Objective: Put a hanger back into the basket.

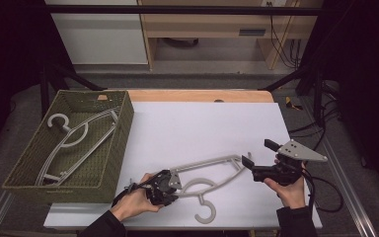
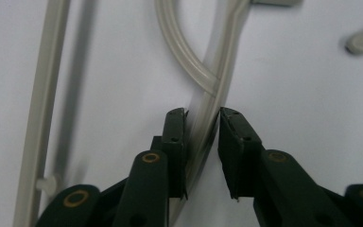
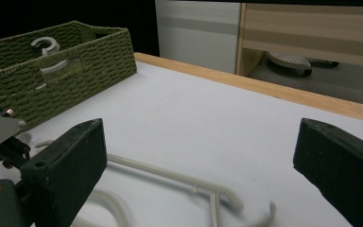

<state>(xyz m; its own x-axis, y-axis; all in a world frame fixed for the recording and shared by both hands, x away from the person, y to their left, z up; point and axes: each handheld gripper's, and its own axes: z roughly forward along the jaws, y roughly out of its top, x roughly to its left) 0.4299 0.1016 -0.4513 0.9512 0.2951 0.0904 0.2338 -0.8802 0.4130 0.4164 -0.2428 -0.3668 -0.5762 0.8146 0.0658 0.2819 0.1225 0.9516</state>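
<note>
- Left gripper (image 1: pixel 170 183): seen from the high view near the front edge of the bench (image 1: pixel 197 128), held in the person's left hand (image 1: pixel 135 200). In the left gripper view its jaws are closed on a curved bar of the grey hanger (image 2: pixel 203 101), one pad on each side of the bar.
- Grey hanger (image 1: pixel 205 170): lies flat on the white bench surface, between the two grippers, with its hook (image 1: pixel 206 211) pointing toward the person.
- Right gripper (image 1: pixel 249 165): held in the right hand (image 1: pixel 288 190), at the right end of the hanger. In the right gripper view its jaws stand wide apart, gripping nothing, with the hanger's end (image 3: pixel 217 194) lying on the bench between them.
- Green woven basket (image 1: pixel 113 143): stands at the left of the bench and holds further hangers (image 1: pixel 71 140).
</note>
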